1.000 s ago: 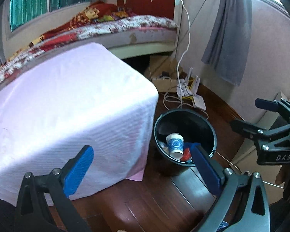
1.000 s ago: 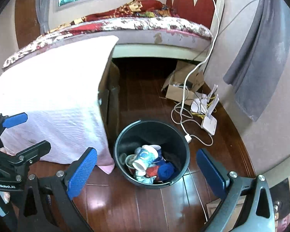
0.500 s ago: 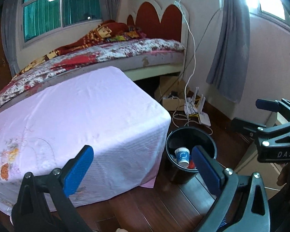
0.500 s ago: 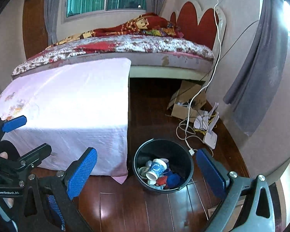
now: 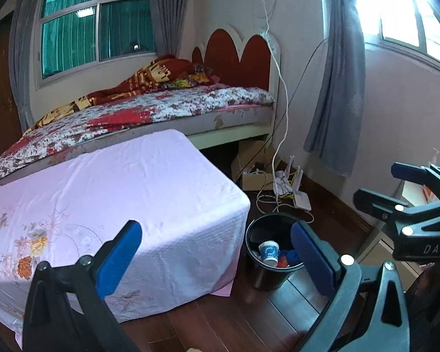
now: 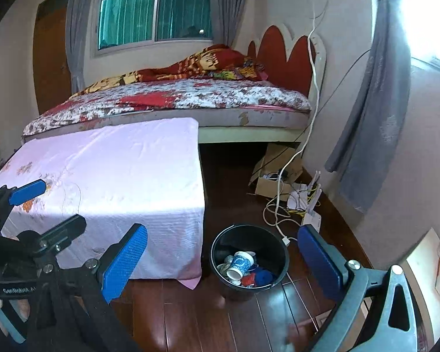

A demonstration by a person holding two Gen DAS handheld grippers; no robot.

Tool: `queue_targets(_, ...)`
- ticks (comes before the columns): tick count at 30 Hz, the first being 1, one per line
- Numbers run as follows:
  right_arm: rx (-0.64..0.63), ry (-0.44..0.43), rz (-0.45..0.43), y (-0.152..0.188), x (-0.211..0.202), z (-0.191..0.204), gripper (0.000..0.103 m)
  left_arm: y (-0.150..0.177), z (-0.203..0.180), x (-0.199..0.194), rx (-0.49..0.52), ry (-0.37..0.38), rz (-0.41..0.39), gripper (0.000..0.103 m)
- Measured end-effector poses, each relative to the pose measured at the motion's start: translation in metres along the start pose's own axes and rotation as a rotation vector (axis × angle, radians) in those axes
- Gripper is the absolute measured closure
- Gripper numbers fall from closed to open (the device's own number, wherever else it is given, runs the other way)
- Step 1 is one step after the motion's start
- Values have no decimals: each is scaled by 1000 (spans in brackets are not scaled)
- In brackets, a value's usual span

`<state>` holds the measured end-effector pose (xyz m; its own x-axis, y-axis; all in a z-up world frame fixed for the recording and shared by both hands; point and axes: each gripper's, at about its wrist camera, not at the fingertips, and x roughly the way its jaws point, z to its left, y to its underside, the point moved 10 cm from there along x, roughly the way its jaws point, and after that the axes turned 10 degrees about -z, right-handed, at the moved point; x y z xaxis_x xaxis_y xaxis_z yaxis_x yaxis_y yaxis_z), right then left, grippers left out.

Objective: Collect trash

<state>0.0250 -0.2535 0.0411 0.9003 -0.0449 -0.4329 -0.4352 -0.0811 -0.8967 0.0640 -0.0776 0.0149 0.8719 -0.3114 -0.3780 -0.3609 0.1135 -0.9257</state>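
Standing on the wood floor just beside the pink-covered table point(image 6: 132, 170), the black bin point(image 6: 249, 259) holds paper cups point(image 6: 239, 265). Left gripper point(image 5: 217, 252) and right gripper point(image 6: 223, 259) both gape wide, empty.

Both views have pulled back and tilted up: the black bin point(image 5: 271, 259) now sits smaller at lower centre-right, and the window point(image 6: 155, 8) fills the upper frame.

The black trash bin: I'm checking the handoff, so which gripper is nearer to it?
Probably the right gripper, though it's close. It sits above the black trash bin, bin between its jaws. The left gripper hangs over the pink-covered table beside it.
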Motion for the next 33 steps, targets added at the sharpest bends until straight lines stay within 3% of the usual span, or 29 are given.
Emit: queue_targets(33,21,23,-24,-3,-15,-15,0,-14,-18,-5,11,14,-29,1)
